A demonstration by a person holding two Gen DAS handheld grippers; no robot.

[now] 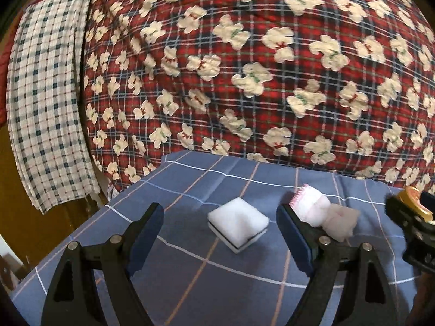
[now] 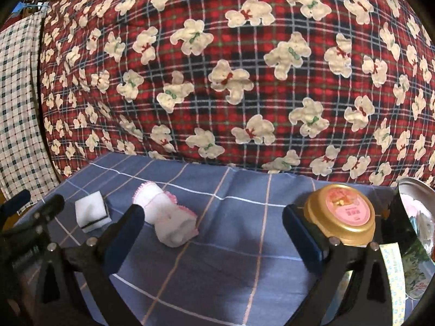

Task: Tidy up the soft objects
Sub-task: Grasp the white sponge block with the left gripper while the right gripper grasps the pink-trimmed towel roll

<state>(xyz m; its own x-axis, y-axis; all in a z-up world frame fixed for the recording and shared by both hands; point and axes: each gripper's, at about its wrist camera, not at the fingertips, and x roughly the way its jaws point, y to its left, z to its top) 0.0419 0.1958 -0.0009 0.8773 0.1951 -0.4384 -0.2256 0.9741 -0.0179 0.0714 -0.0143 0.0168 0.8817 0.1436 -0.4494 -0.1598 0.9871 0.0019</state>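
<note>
My left gripper hangs low over the blue checked cloth, its jaws spread wide with nothing pinched. The white sponge, with a dark band through its middle, lies on the cloth ahead of me, in line with the gap between the two fingers and clear of both. Just right of it, partly behind my right-hand finger, sits the rolled white washcloth with pink trim.

My right gripper is also spread and empty. From its camera the sponge lies off to the left, outside the left finger, and the washcloth lies just inside that finger. Behind the right finger stands a gold-lidded jar; its pink label carries writing too small to read. A shiny foil bag stands at the far right.
</note>
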